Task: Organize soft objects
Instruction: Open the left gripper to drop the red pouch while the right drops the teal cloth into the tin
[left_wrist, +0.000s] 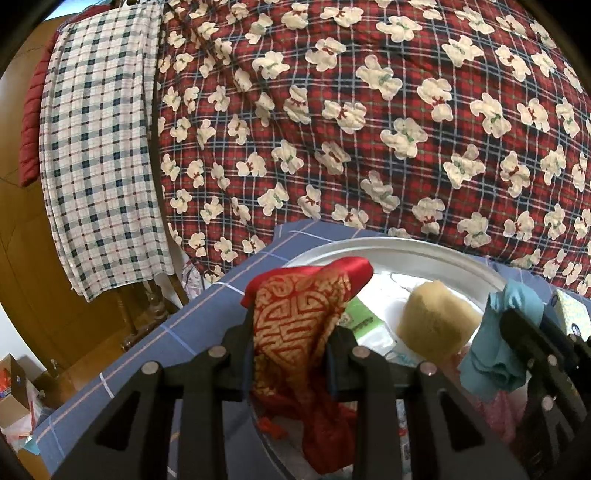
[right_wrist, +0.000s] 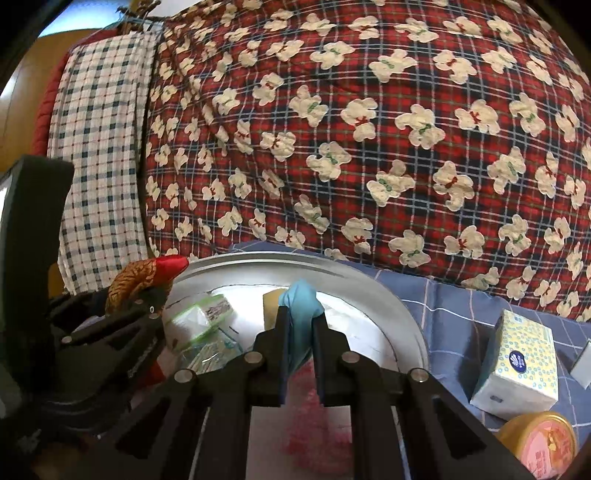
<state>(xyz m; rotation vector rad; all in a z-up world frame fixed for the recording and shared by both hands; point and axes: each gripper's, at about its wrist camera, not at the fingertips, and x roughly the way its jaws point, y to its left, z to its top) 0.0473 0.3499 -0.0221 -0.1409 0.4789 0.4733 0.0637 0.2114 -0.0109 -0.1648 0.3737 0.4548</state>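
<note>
The red and gold cloth is pinched between the closed fingers of the left hand-held gripper, held up over the near left part of the round metal basin, its loose end trailing down below the fingers toward the basin. The blue cloth is clamped the same way in the right hand-held gripper, above the middle of the basin. Both grips take only a narrow fold, so slippery fabric could slide out and fall back among the tissue packs and the yellow sponge inside the basin. The hanging tail of the red cloth may snag the basin's rim or drag a pack out. With the two grippers close together over the basin, the cloths could tangle; how much blue cloth hangs below is hard to judge. Right of the basin, on the bed's blue sheet, a tissue box could be knocked.
</note>
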